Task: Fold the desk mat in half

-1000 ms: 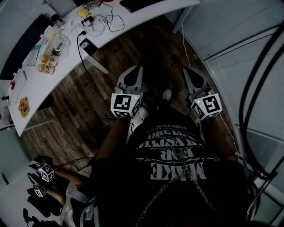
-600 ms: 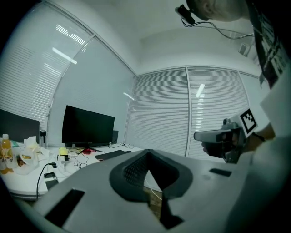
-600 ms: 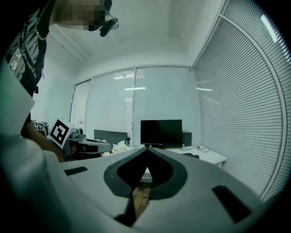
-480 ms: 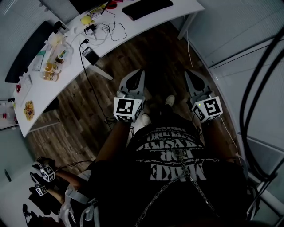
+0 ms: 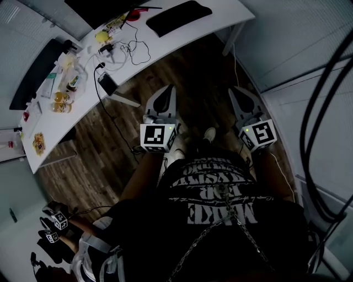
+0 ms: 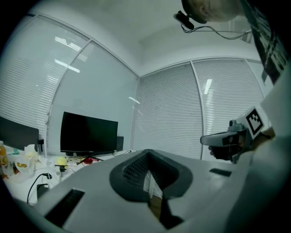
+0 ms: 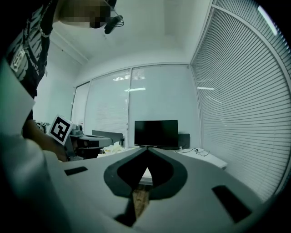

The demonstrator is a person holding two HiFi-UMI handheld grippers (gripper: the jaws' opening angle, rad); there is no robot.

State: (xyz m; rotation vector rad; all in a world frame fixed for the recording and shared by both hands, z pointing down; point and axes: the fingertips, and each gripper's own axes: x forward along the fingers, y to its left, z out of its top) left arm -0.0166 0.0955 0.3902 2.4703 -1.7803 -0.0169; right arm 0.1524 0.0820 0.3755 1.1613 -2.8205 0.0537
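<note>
task not begun. left tool [image 5: 167, 91] and right tool [image 5: 236, 93]: jaws together, empty, over wood floor [image 5: 105, 137]. dark desk mat [image 5: 179, 16], apparently unfolded, on white worktop [image 5: 223, 14], well apart. approach, grasp, fold all remain.

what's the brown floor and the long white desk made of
Brown plank floor: wood or wood-look laminate, matt; grain streaks and plank seams show. Long white desk: smooth, evenly white top, probably laminated board; the look leaves it open.
</note>
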